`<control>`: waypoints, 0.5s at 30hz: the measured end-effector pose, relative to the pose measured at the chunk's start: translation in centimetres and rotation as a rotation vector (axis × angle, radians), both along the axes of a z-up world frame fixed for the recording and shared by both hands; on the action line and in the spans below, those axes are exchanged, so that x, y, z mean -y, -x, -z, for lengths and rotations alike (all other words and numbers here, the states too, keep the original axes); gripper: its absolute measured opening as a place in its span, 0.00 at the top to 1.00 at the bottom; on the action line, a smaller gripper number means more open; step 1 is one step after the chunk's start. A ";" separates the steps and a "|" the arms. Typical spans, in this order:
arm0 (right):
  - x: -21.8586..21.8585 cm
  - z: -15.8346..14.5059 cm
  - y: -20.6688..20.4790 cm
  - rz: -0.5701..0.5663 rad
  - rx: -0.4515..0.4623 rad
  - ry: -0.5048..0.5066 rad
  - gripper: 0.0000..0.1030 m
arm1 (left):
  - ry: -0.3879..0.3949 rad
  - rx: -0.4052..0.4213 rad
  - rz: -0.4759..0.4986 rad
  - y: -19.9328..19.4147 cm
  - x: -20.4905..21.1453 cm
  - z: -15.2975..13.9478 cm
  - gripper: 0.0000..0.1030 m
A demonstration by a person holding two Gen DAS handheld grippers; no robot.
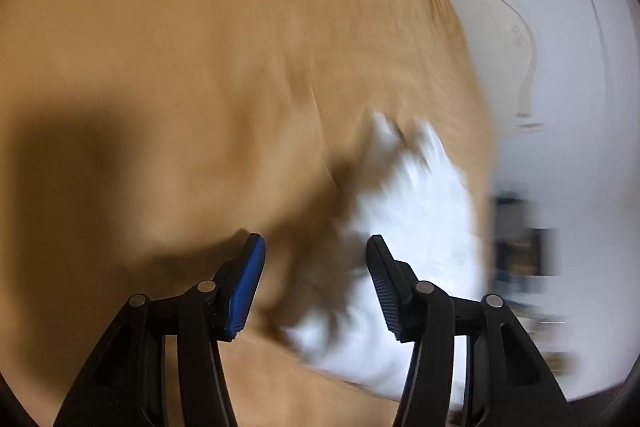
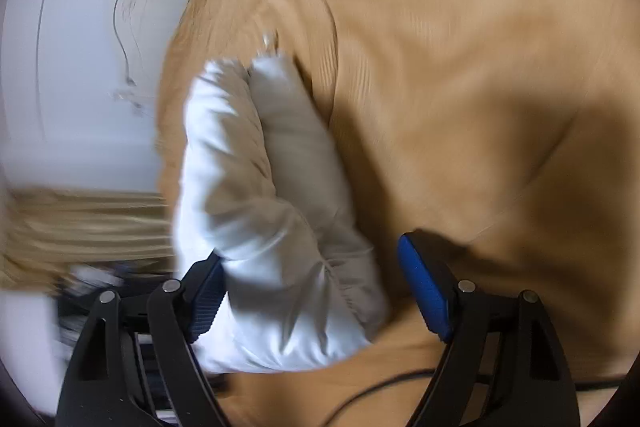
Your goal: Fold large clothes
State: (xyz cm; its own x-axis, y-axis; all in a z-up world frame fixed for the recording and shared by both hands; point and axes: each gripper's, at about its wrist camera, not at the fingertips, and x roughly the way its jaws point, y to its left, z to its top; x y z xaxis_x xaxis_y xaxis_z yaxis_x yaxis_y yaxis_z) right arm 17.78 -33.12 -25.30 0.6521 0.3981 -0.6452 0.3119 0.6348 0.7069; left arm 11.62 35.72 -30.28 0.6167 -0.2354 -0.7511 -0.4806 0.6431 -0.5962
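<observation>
On ribbed tan cover (image 2: 460, 67), puffy white garment (image 2: 272, 227)

The white garment (image 2: 272, 219) bulks between the right gripper (image 2: 312, 287)'s parted jaws, blocking 12 o'clock; tan cloth (image 2: 460, 87) lies open toward 2 o'clock. Nothing sits between the left gripper (image 1: 316, 287)'s jaws; white fabric (image 1: 416, 227) crowds 1 o'clock, tan cloth (image 1: 180, 67) is flat and passable at 11.
</observation>
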 end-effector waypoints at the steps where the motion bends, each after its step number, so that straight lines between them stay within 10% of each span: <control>1: -1.2 -1.9 -0.2 0.010 0.016 0.146 0.21 | -0.115 0.009 -0.026 0.4 -0.1 -1.7 0.48; 5: -5.6 -8.4 -0.1 0.069 0.164 0.609 0.21 | -0.278 0.160 0.064 -1.4 3.7 -6.5 0.48; 10: -15.9 -10.8 -1.9 -0.274 0.423 0.725 0.34 | -0.223 0.275 0.450 -7.6 16.5 -5.6 0.48; 15: -21.8 -6.9 -4.4 -0.486 0.406 0.804 0.46 | -0.309 0.275 0.648 -9.0 26.1 -1.6 0.48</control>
